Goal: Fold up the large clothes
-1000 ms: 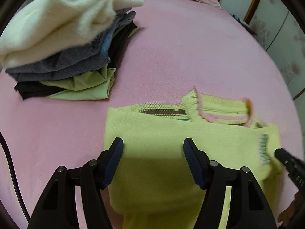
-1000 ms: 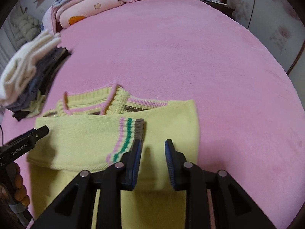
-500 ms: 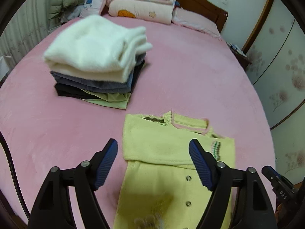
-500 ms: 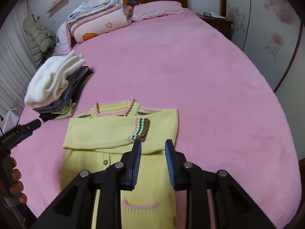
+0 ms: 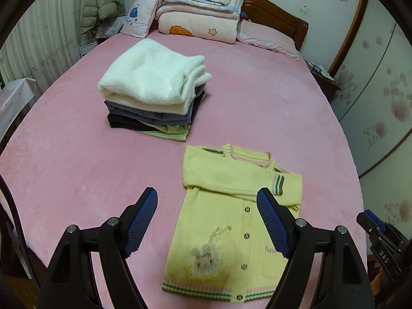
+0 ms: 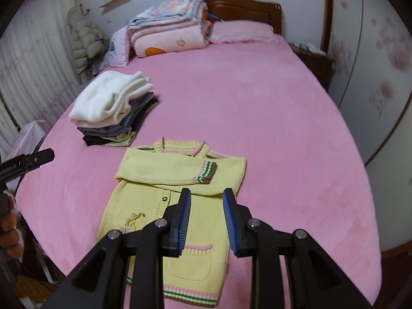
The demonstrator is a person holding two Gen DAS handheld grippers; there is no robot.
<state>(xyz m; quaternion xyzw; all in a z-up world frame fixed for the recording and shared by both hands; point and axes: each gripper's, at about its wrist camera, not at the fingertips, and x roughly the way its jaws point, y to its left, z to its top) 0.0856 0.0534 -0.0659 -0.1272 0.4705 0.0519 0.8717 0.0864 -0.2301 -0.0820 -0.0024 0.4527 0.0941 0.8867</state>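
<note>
At the far left of the left wrist view a padded jacket (image 5: 101, 2) hangs by the curtain (image 5: 38, 41), with a small pink cushion (image 5: 137, 16) leaning at the head of the bed. On the pink bedspread (image 5: 257, 103) stands a stack of folded clothes (image 5: 154, 95) — a fluffy white sweater (image 5: 152, 77) on top, grey, black and pale green layers under it. Behind it, against the wooden headboard (image 5: 278, 18), sits a pile of folded quilts (image 5: 200, 13).

The left gripper (image 5: 207, 221) hangs above the bed with its jaws spread wide, having just been opening, and nothing between the blue pads (image 5: 141, 221). Beyond and below it lies the yellow knit cardigan (image 5: 231, 221), flat on the bedspread, well apart from the stack and to its right. Both sleeves are folded across the chest, the striped cuff (image 5: 279, 181) lying on top near the cardigan's right edge; the buttoned front, a rabbit motif (image 5: 203, 257) and the striped hem face up.

From the right wrist view the right gripper (image 6: 207, 220) hovers over the cardigan's (image 6: 164, 206) pocket side, jaws narrowly parted and gripping nothing — the cloth lies beneath them, untouched. At the left edge of that view a person's fingers (image 6: 10, 229) hold the other tool's handle. At the right stand a bedside cabinet (image 6: 312, 59) and floral wardrobe doors (image 6: 381, 77).
</note>
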